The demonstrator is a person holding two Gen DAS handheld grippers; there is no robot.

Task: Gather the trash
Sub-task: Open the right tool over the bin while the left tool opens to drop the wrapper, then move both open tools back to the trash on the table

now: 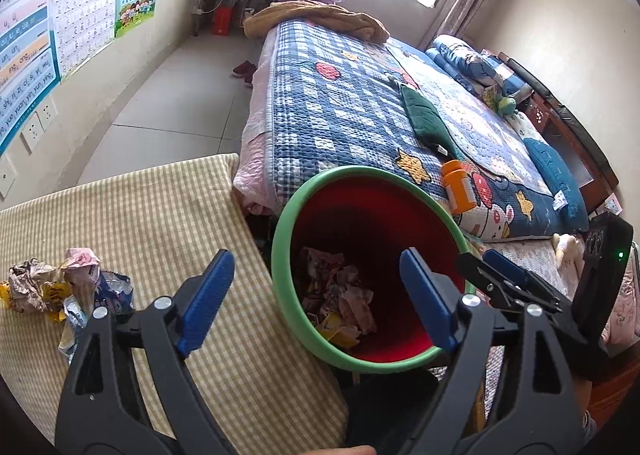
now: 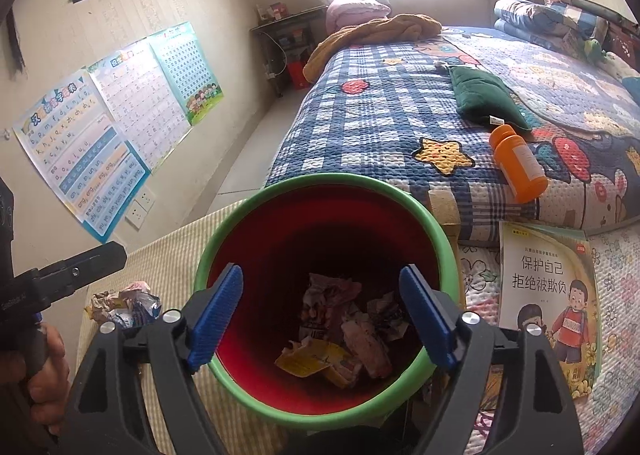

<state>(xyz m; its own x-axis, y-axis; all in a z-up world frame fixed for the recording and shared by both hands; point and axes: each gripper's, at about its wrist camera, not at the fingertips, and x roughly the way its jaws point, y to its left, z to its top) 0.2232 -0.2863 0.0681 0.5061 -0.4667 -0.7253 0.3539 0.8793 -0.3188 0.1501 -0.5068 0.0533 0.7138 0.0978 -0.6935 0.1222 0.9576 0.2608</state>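
Note:
A red bin with a green rim stands between the checked table and the bed, with several crumpled wrappers inside. More crumpled trash lies on the yellow-checked tablecloth to the bin's left. My left gripper is open and empty, above the table edge and the bin's near rim. My right gripper is open and empty, directly over the bin's mouth. The right gripper also shows in the left wrist view, at the bin's right.
An orange bottle and a dark green pouch lie on the blue patchwork bed. A children's book lies right of the bin. Posters hang on the left wall.

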